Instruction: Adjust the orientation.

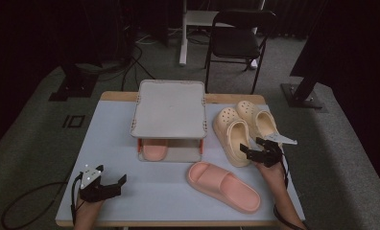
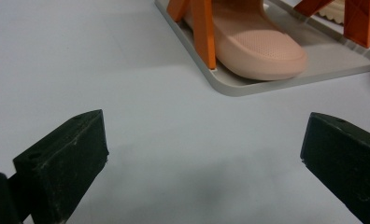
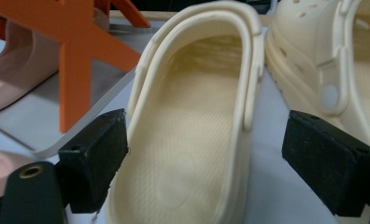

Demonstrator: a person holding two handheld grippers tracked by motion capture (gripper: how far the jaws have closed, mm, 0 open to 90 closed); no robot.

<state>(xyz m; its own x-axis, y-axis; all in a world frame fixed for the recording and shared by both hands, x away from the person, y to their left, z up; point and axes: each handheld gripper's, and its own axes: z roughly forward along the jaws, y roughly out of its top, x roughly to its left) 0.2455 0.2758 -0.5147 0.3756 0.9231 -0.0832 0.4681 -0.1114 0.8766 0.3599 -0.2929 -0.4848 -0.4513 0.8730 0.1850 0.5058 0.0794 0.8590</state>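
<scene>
Left gripper [image 1: 112, 184] at seven o'clock on the table [image 1: 116, 139], jaws wide apart, empty. Two-tier rack [image 1: 169, 108] at twelve o'clock, one pink slide [image 2: 253, 46] on its lower tray. Second pink slide [image 1: 223, 185] at five o'clock. Right gripper [image 1: 253, 146] at three o'clock, jaws spread around the heel of the nearer cream clog [image 3: 192, 135], not pressing. Best centred on the heel rim before closing.

A two-level rack [image 1: 169, 108] stands mid-table with one slipper [image 1: 155, 149] on its lower shelf, another slipper [image 1: 224, 185] in front to its right, and two clogs [image 1: 231, 135] side by side right of it.
</scene>
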